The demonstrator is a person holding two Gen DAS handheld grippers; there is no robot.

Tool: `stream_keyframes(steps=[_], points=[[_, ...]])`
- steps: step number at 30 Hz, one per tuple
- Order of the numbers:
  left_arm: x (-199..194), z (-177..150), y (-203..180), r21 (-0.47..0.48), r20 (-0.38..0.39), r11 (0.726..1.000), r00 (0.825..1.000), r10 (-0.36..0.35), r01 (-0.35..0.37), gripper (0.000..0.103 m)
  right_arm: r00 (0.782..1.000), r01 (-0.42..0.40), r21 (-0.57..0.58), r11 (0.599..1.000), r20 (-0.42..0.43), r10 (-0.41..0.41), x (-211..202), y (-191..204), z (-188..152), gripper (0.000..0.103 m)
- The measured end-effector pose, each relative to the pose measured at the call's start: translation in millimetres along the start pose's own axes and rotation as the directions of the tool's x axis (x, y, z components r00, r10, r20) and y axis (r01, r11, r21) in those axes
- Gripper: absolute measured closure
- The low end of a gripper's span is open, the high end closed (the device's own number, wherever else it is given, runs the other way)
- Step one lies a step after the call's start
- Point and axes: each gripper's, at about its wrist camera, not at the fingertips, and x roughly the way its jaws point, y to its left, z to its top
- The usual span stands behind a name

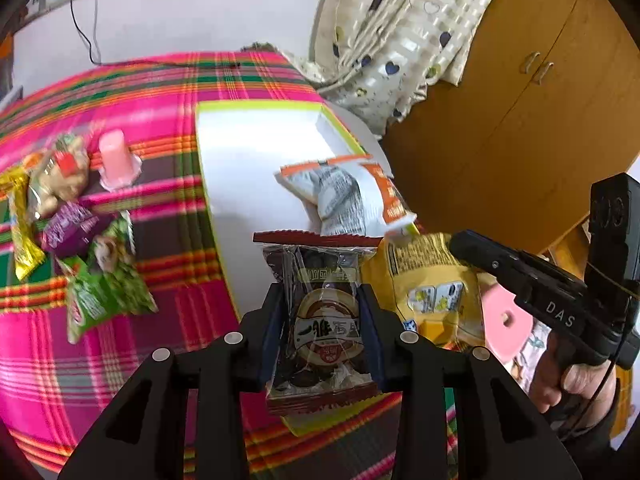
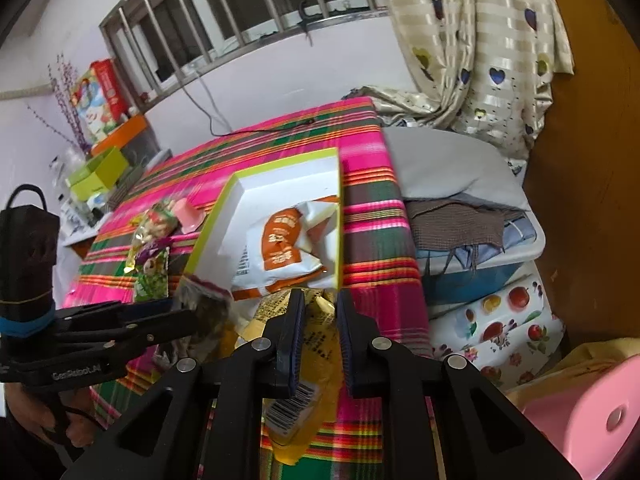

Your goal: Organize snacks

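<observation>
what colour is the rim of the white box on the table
Lime green, a thin band round the white box; clearest in the right wrist view.

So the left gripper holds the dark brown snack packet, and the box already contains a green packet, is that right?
Not quite: the packet in the white box is orange-and-white, not green, per the right wrist view. The left gripper does hold the dark brown packet.

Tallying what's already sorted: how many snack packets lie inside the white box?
1: the orange-and-white packet lies at the near end of the white box. Its rim may hide more.
</observation>
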Motion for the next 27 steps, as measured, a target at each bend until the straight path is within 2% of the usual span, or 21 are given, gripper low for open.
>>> stream_keyframes(steps=[1, 3, 5, 12, 19, 27], points=[[-1.4, -0.5, -0.6, 0.001, 0.002, 1.000, 1.000, 0.001, -0.001, 0.064, 1.000, -0.002, -0.006, 1.000, -0.004, 0.002, 1.7, 2.1, -0.1, 0.089], [-7.6, -2.7, -2.8, 0.016, 0.018, 1.000, 1.000, 0.006, -0.006, 0.056, 1.000, -0.003, -0.014, 1.000, -0.009, 0.003, 3.8, 5.6, -1.3, 0.089], [-14.1, -5.5, -3.7, 0.022, 0.030, 1.000, 1.000, 0.002, -0.003, 0.054, 1.000, 0.001, -0.024, 1.000, -0.010, -0.001, 3.5, 8.7, -2.1, 0.087], [-30.3, -16.9, 1.0, 0.021, 0.043, 1.000, 0.999, 0.004, -0.005, 0.054, 1.000, 0.003, -0.040, 0.999, -0.007, -0.004, -10.4, 19.7, -5.4, 0.081], [-56.1, -27.4, 16.3, -0.014, 0.094, 1.000, 0.995, 0.009, -0.008, 0.054, 1.000, -0.009, -0.091, 0.996, 0.014, 0.011, -32.4, 46.4, -15.5, 0.068], [-84.7, -48.5, 42.8, -0.080, 0.139, 0.997, 0.990, 0.018, -0.007, 0.054, 1.000, -0.004, -0.139, 0.990, 0.006, 0.005, -38.5, 75.4, -28.7, 0.068]])
